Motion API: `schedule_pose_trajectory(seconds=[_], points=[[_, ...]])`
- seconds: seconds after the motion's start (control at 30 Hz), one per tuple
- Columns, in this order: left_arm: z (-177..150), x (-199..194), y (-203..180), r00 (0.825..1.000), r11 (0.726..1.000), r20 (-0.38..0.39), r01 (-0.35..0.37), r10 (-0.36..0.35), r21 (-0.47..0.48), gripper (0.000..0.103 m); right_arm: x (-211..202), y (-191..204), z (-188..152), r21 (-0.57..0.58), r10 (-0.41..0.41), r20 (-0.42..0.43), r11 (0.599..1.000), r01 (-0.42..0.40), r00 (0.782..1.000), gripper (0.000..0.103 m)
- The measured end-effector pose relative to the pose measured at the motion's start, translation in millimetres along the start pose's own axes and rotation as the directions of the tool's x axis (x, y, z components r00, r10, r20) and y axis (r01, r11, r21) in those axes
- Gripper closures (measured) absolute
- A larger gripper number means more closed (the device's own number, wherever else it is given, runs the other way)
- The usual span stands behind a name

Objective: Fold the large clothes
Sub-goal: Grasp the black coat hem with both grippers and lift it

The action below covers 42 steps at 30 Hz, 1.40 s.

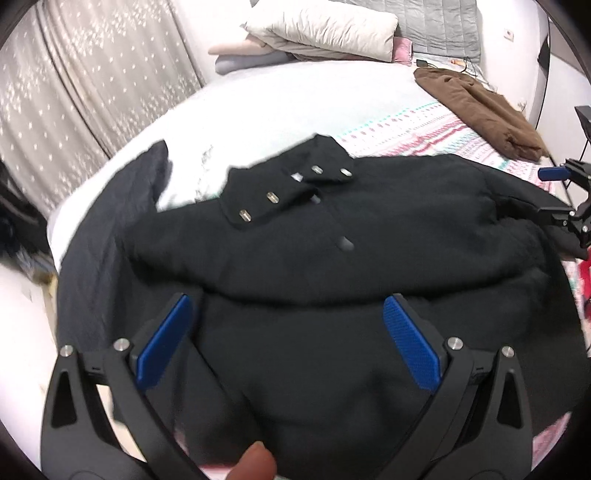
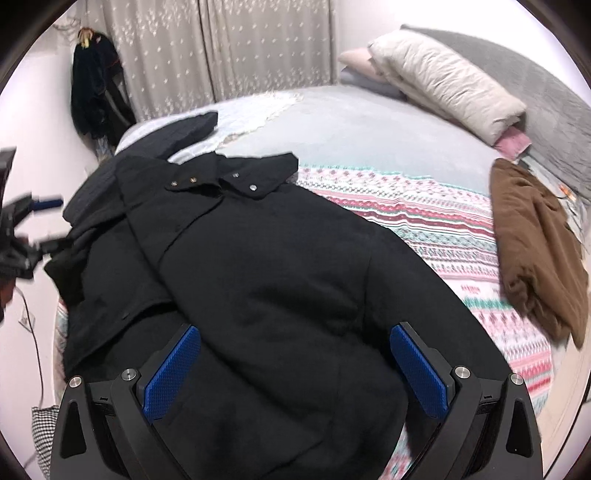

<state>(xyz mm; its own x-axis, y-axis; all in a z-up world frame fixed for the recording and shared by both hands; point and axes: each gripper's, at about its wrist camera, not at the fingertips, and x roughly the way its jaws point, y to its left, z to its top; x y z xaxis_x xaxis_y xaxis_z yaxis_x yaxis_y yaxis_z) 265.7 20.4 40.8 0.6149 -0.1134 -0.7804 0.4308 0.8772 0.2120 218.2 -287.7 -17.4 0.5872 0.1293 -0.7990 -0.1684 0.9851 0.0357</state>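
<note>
Curtains [image 1: 74, 92] and pillows [image 1: 325, 29] backed the bed [image 1: 295, 103]. From the left wrist, the coat [image 1: 332, 240] lay flat across the near bed, collar far, and the left gripper [image 1: 288, 339] hung spread above its hem, grasping nothing. From the right wrist, the right gripper [image 2: 295, 369] was likewise spread and empty over the coat [image 2: 277, 277]; a brown garment [image 2: 535, 251] lay right. Folding seemed barely started; next, each needs a hem corner.

My bed's patterned blanket [image 2: 424, 218], beige pillow [image 2: 450, 85] at its head, brown garment [image 2: 535, 251] beside my work, curtain [image 2: 229, 48] behind, dark clothes [image 2: 96, 88] hanging in the corner
</note>
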Motion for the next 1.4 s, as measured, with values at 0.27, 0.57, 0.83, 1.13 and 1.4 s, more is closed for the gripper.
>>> schedule_pose_trajectory(seconds=[0.27,0.57,0.83,1.13,1.4], points=[[48,62,71,0.999,0.999,-0.029,-0.025,0.026,0.039,0.000,72,-48,57,-0.009,-0.002,-0.096,1.000,0.001,0.995,0.000],[73,151,142,0.989,0.997,-0.124,-0.076,0.077,0.013,0.002,153,-92,105,0.038,0.015,-0.179,0.999,-0.009,0.984,0.000],[47,210,163,0.974,0.998,-0.224,0.012,-0.026,-0.064,0.011,225,-117,97,0.156,0.116,-0.304,0.985,-0.071,0.946,0.004],[27,185,149,0.990,0.978,-0.123,0.044,-0.070,-0.202,0.088,204,-103,78,0.154,0.179,-0.238,0.977,-0.145,0.955,0.077],[57,133,127,0.995,0.963,0.044,0.097,-0.089,-0.252,0.093,119,-57,77,0.002,-0.083,0.021,0.997,0.083,0.996,0.088]])
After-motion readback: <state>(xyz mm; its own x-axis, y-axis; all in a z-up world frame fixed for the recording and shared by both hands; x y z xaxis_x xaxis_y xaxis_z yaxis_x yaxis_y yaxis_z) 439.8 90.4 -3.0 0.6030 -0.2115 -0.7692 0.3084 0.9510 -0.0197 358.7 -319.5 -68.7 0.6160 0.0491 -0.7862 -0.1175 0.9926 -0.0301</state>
